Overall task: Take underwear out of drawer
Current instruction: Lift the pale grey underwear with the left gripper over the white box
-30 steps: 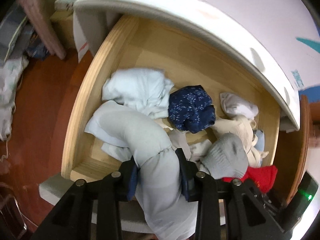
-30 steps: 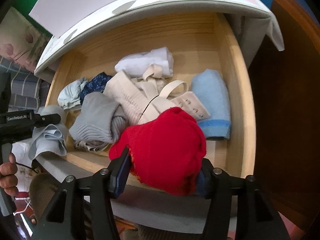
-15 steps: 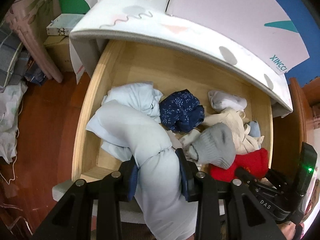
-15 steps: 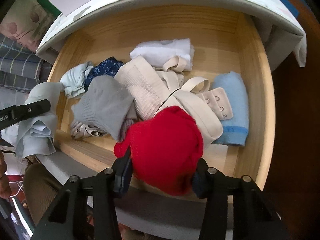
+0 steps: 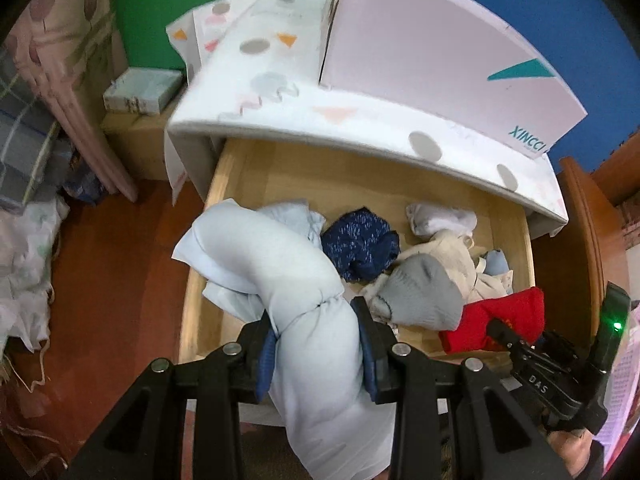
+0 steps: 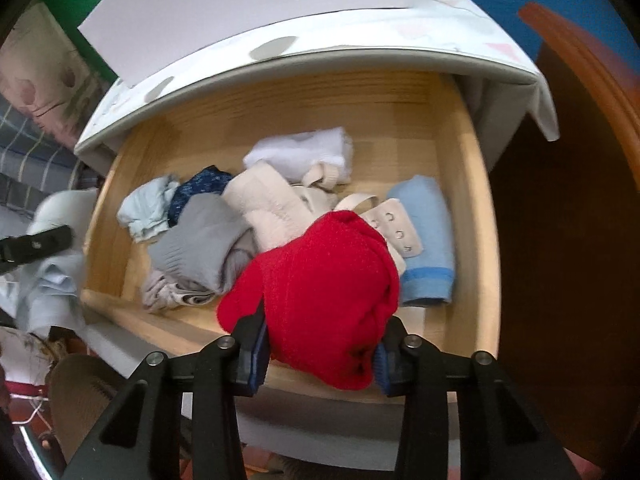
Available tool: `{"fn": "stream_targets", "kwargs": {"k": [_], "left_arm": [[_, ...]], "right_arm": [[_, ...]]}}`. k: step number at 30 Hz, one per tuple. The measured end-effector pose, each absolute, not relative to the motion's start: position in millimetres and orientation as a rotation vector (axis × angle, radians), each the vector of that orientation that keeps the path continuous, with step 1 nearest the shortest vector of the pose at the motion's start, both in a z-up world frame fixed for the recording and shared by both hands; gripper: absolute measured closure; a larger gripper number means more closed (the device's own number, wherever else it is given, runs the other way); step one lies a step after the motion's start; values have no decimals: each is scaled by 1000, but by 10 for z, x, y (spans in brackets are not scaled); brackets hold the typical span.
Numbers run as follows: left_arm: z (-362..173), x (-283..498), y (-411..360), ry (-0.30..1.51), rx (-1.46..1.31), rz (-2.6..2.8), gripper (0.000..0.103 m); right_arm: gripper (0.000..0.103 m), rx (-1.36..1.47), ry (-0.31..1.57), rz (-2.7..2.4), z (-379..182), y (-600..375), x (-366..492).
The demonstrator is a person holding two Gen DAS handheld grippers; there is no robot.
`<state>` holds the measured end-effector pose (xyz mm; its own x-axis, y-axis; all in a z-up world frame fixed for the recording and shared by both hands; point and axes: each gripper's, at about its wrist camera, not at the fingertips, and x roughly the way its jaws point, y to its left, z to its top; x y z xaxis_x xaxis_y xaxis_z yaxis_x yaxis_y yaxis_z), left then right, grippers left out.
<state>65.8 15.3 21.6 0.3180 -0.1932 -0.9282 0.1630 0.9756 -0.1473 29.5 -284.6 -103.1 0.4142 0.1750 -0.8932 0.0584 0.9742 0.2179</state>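
Above the open drawer (image 6: 476, 184), both hand-held grippers steeply down-tilted: left (image 5: 316, 344) clamping pale-blue underwear (image 5: 280, 264), right (image 6: 320, 344) clamping red underwear (image 6: 324, 284).

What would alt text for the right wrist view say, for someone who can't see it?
The right gripper is shut on a bunched red knitted garment at the front edge of an open light wooden drawer. Behind it lie a grey ribbed garment, a cream bra with hook fasteners, a folded light blue cloth and a white bundle.

A home bedroom — wooden drawer (image 6: 476, 216) of underwear and socks, bedding (image 5: 28, 152) piled at nine o'clock — red-brown floor (image 5: 120, 280).
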Motion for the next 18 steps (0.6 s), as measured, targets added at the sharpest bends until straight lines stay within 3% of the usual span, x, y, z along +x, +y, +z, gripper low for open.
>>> {"fn": "stream_targets", "kwargs": {"k": [9, 18], "left_arm": [[860, 704, 149, 1068, 41, -265, 69], [2048, 1181, -40, 803, 69, -298, 68]], "right_arm": [[65, 211, 1185, 64, -1083, -2872, 304], [65, 201, 1192, 65, -1103, -2838, 309]]}}
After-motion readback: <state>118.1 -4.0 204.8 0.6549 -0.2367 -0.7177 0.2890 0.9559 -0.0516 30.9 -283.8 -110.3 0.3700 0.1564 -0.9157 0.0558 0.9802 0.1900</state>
